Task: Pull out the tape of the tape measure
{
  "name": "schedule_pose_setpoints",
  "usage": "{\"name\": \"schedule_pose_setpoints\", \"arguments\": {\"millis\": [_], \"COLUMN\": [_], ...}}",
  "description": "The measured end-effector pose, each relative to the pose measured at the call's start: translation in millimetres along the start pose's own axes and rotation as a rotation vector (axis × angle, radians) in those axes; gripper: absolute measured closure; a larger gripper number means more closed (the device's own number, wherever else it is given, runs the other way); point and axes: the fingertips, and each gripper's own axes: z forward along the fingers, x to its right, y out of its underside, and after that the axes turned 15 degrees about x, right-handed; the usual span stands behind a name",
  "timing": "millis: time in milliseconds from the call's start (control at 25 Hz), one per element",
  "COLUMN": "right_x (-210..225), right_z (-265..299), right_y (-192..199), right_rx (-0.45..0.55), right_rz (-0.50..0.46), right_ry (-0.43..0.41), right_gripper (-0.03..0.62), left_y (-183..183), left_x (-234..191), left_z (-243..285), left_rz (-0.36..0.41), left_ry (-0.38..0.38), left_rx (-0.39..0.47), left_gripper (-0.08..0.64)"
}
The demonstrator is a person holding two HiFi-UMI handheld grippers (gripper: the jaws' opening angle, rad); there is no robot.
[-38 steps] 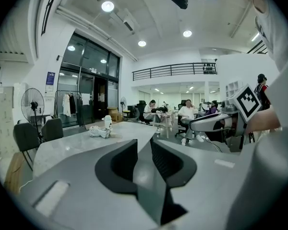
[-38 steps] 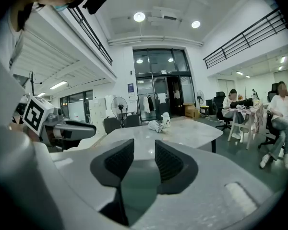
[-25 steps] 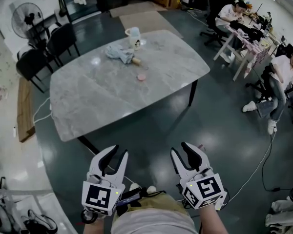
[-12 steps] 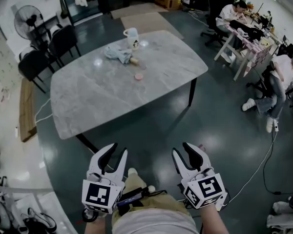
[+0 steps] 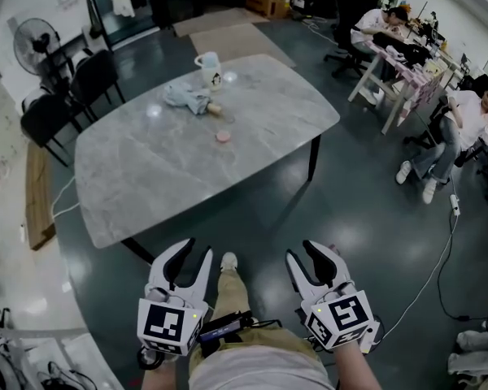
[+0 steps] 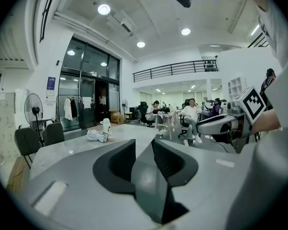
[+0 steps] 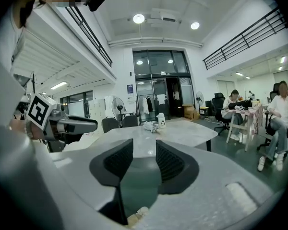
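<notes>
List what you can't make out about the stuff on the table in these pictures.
- Small pink round thing, head view: too small to identify, or to see any tape out.
- Crumpled cloth, head view: hides whatever lies under it.
- Mug, every view: print too small to read.
- Table, both gripper views: far and nearly edge-on; the pink thing cannot be found.

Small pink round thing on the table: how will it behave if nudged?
The pink disc looks low and flat, so it likely slides on the glossy table rather than tips. Small beside the mug, so probably light.
</notes>
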Motion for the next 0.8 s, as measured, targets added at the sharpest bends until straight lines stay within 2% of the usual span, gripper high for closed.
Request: {"name": "schedule_pose_setpoints", "arguments": {"millis": [360,800], "right_x": [23.0,45.0], "right_z": [63.1,148.2], "right_y": [-12.3,-17.7], "right_rx": [0.012,-0.026], "right_rz": [-0.014,-0.009], "right_ry": [0.033,0.05], "right_gripper": [0.448,0.448], "left_y": [2.9,11.9], "left_x": [-42.4,-105.3], "left_z": [61.6,128.6], "left_rz": [-0.001,-0.031], "left_ry": [0.053,0.061], "left_rx": [0.012,-0.031], "left_gripper": [0.434,0.429]}}
